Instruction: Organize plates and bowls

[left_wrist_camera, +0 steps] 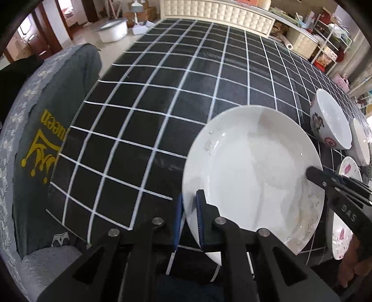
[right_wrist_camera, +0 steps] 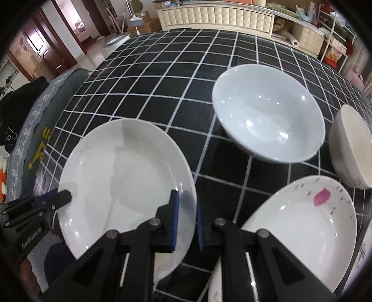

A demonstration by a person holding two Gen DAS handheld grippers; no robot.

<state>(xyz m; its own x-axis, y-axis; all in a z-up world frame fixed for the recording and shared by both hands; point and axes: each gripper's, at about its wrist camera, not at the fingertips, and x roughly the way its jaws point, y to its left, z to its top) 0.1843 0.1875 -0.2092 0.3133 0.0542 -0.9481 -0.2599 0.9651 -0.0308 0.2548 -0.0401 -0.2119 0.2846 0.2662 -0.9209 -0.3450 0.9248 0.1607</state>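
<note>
Both grippers reach forward and low over the table, which is covered by a black cloth with a white grid. They come at the same white plate from opposite sides. The left gripper meets the plate's near left rim, and the right gripper meets the opposite rim; in the left wrist view its black tip shows at the plate's far right edge.

The plate sits near the front edge of the table, tilted slightly toward the cameras. A grey cloth with yellow lettering hangs over a chair at the left of the table. To the right of the plate stands a large white bowl, upright and apart from the plate. A cream bowl stands just beside it, further right. In front of both bowls lies a second plate with a pink mark, close to the right gripper's outer finger and not touching the plain plate. Beyond the table are a padded cream bench and cluttered shelves.

Each gripper's blue-padded fingers are nearly closed, pinching the thin rim of the white plate between them: left on the left rim, right on the right rim.
</note>
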